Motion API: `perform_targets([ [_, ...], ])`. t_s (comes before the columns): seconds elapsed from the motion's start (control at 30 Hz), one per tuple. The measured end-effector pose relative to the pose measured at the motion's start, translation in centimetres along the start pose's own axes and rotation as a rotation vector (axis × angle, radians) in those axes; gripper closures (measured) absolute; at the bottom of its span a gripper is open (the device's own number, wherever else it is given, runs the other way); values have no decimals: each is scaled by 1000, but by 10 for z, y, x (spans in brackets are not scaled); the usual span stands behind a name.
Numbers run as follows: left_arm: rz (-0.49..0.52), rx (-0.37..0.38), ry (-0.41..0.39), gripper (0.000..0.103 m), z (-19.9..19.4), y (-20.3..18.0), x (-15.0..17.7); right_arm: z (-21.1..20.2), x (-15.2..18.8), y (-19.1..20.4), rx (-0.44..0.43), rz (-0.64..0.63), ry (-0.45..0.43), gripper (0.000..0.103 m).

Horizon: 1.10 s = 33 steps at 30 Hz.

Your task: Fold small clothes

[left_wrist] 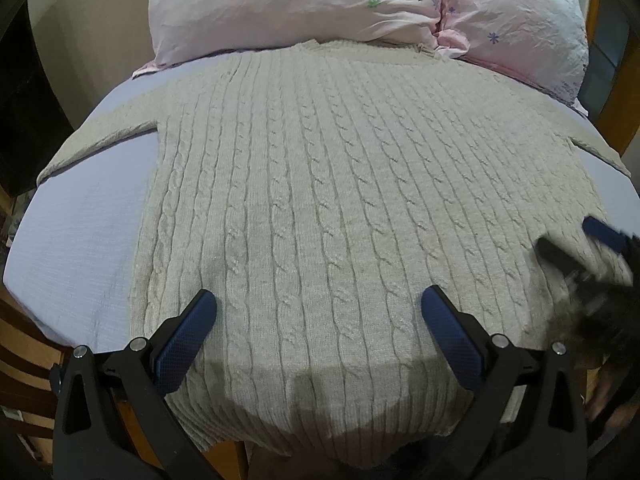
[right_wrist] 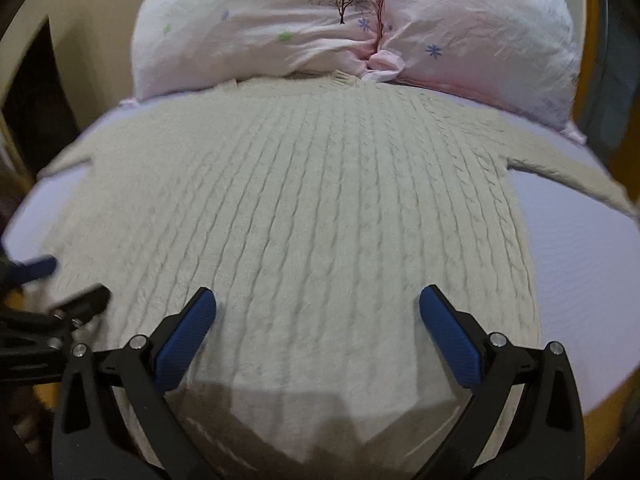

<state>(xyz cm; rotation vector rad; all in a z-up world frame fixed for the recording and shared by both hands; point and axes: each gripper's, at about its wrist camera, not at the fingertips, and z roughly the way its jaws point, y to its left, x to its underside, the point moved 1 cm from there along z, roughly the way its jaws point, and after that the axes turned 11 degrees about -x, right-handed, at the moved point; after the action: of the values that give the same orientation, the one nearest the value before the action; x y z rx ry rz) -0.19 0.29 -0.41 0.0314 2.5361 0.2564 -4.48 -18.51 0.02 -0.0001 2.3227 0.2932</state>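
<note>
A beige cable-knit sweater lies flat on a lilac bed sheet, neck toward the pillows, sleeves spread to both sides. Its hem hangs over the near bed edge. My left gripper is open above the lower part of the sweater, empty. My right gripper is open above the sweater's lower right part, empty. The right gripper shows blurred at the right edge of the left wrist view. The left gripper shows at the left edge of the right wrist view.
Two pink floral pillows lie at the head of the bed, touching the sweater's collar. Bare sheet lies on both sides of the sweater. A wooden bed frame shows at the lower left.
</note>
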Motion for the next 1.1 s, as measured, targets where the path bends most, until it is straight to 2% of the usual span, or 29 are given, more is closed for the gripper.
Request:
perform_targets([
  [0.07,8,13,-10,1,1,1,-2,-22,-15,-38,-71,104,-77,2],
  [0.1,6,19,-12,1,2,3,-3,-35,-23,-62,-75,162,-124,2],
  [0.13,-7,39,-23,1,2,6,-6,-52,-34,-98,-40,247,-182,2],
  [0.2,-43,95,-63,1,3,14,-13,-75,-49,-161,55,397,-256,16],
  [0.23,-85,142,-102,1,3,22,-19,-84,-54,-196,101,479,-281,31],
  [0.27,-117,170,-127,1,3,29,-22,-89,-59,-225,129,548,-293,38],
  [0.33,-186,202,-187,1,2,46,-33,-93,-65,-284,187,685,-304,42],
  [0.4,-216,183,-223,1,3,59,-43,-89,-69,-327,230,784,-291,46],
  [0.53,-281,105,-262,1,11,90,-63,-75,-65,-397,201,997,-285,63],
  [0.6,-316,78,-272,1,14,105,-68,-73,-64,-413,187,1041,-325,70],
  [0.67,-364,62,-284,1,20,128,-73,-72,-65,-423,184,1062,-358,78],
  [0.73,-423,30,-278,1,28,153,-74,-69,-65,-432,198,1076,-374,94],
  [0.8,-478,-23,-263,1,37,180,-76,-69,-72,-441,210,1059,-374,94],
  [0.83,-502,-41,-261,1,40,190,-78,-70,-82,-428,247,1002,-379,95],
  [0.9,-564,-68,-265,1,44,214,-74,-74,-113,-398,276,839,-411,95],
  [0.93,-615,-72,-268,1,47,230,-71,-75,-134,-365,254,720,-425,95],
  [0.97,-652,-70,-267,1,49,242,-69,-74,-148,-341,221,647,-431,95],
  [1.0,-692,-66,-259,1,53,253,-68,-70,-168,-299,156,540,-436,95],
  [1.1,-820,-52,-227,1,65,285,-63,-53,-201,-205,17,319,-411,95],
])
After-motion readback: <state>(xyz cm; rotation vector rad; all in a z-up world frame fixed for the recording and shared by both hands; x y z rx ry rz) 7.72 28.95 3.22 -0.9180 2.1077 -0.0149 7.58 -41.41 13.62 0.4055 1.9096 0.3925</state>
